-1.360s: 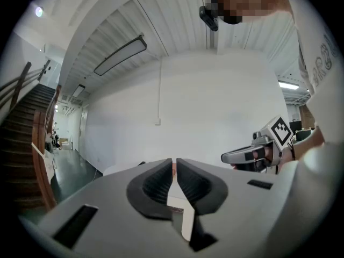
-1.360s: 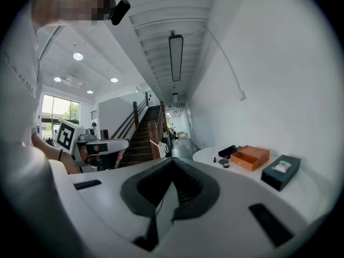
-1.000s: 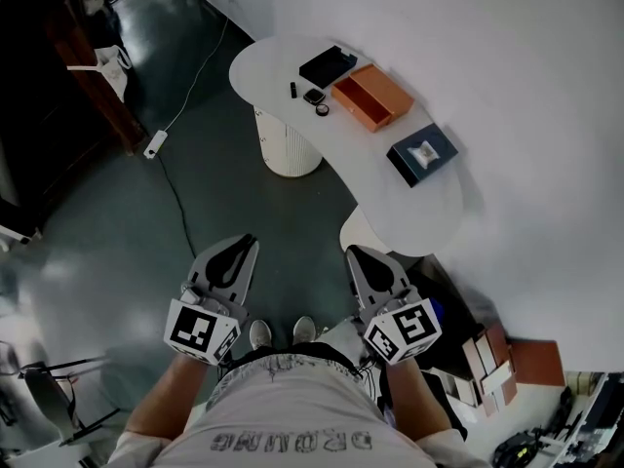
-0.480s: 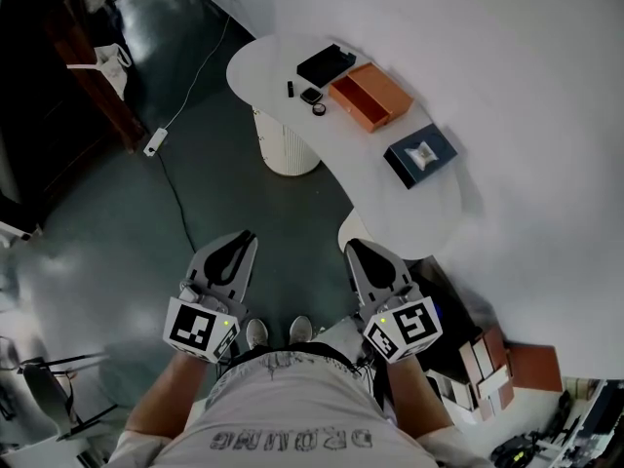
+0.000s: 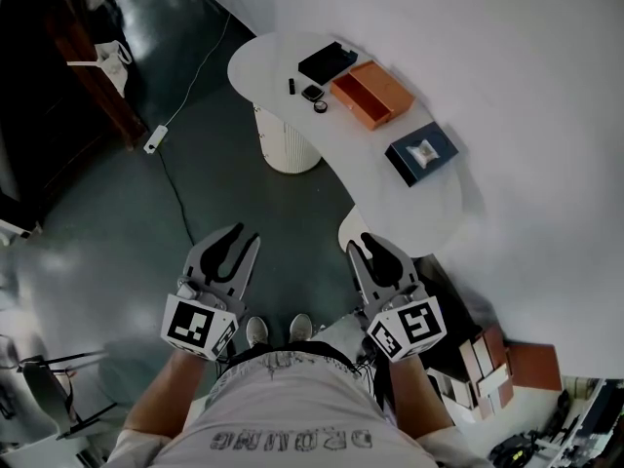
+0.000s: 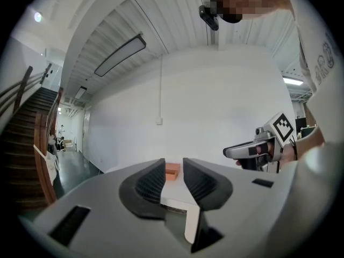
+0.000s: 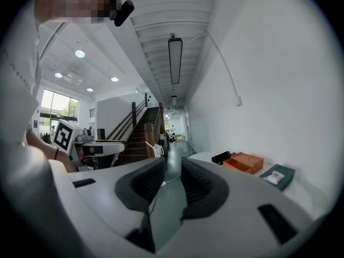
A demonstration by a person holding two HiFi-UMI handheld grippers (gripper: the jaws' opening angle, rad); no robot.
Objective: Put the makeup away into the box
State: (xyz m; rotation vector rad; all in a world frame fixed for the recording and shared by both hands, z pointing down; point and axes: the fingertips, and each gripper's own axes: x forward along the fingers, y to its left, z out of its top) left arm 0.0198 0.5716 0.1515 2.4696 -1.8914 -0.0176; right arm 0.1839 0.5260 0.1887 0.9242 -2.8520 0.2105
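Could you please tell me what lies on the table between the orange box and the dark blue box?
Nothing: in the head view, the white tabletop between the orange box and the dark blue box is bare.

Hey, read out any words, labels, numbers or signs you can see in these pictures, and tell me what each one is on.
"DRAWING", probably: outline capitals on the person's shirt, seen flipped, so not certain.
Shirt lettering at the left gripper view's edge: too cut off to read.
Left marker cube and right marker cube: square patterns, no words.
Orange box, dark blue box, black case: no readable print.
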